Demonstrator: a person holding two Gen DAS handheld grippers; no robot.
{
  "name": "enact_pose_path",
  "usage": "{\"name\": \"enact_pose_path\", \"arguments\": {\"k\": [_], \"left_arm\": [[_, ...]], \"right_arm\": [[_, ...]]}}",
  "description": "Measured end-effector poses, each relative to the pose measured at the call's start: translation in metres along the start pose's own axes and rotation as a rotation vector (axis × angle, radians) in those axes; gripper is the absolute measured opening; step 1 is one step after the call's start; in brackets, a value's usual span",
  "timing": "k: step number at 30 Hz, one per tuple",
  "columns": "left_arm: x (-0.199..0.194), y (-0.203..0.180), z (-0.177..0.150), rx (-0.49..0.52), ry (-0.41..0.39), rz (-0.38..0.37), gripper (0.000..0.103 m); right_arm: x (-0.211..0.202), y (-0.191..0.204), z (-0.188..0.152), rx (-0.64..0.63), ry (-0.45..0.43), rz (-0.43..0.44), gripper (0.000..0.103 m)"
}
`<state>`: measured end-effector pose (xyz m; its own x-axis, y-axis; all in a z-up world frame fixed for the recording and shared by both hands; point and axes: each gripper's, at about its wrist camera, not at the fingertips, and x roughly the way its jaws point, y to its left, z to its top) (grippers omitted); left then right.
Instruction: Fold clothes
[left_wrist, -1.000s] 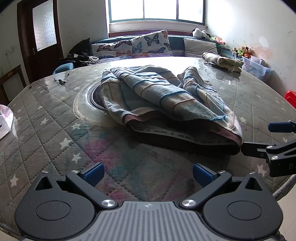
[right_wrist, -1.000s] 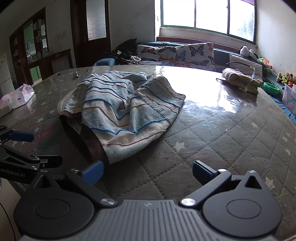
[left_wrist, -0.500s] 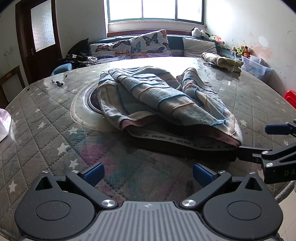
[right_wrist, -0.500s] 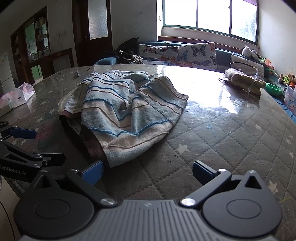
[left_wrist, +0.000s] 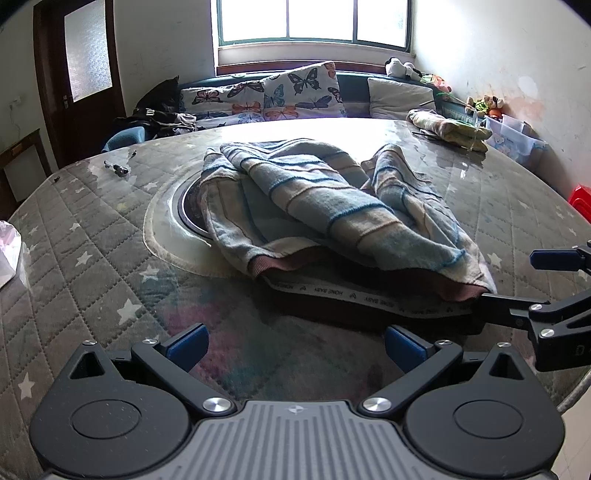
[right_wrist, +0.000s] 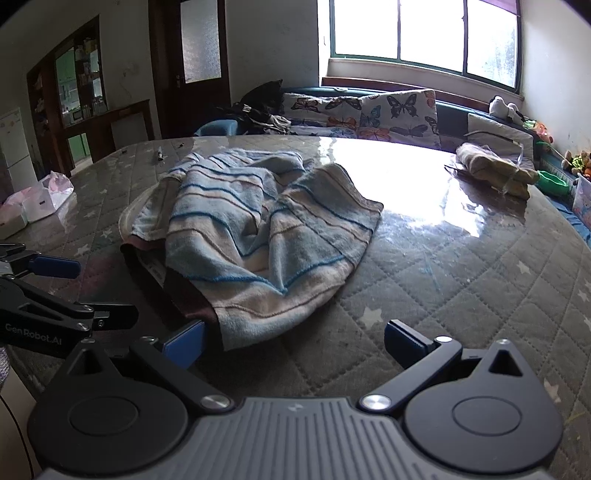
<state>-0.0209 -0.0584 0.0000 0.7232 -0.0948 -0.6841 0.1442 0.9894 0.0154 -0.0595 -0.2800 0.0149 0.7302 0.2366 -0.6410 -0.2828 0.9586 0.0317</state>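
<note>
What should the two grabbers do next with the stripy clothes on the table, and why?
Probably ease both forward and close on the near edge. The striped garment lies crumpled on the quilted table, its waistband facing the grippers. The left gripper and right gripper both have open jaws holding nothing; the right one's left pad already sits at the garment's corner.

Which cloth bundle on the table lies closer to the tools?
The blue striped garment, heaped just before both tools; the beige bundle lies at the far edge.

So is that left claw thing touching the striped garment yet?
Apart. In the left wrist view, bare quilted table shows between the open left gripper and the striped garment's near hem.
</note>
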Motion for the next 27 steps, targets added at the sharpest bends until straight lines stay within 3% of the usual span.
{"name": "enact_pose_path", "arguments": {"k": [14,27], "left_arm": [[0.007,0.019,0.024,-0.027,-0.027,0.016,0.103],[0.030,0.043,0.057,-0.045,-0.048,0.059,0.102]], "right_arm": [[0.004,-0.005,0.026,-0.001,-0.029,0.045,0.102],[0.037,-0.025,0.056,0.031,-0.007,0.014,0.097]]}}
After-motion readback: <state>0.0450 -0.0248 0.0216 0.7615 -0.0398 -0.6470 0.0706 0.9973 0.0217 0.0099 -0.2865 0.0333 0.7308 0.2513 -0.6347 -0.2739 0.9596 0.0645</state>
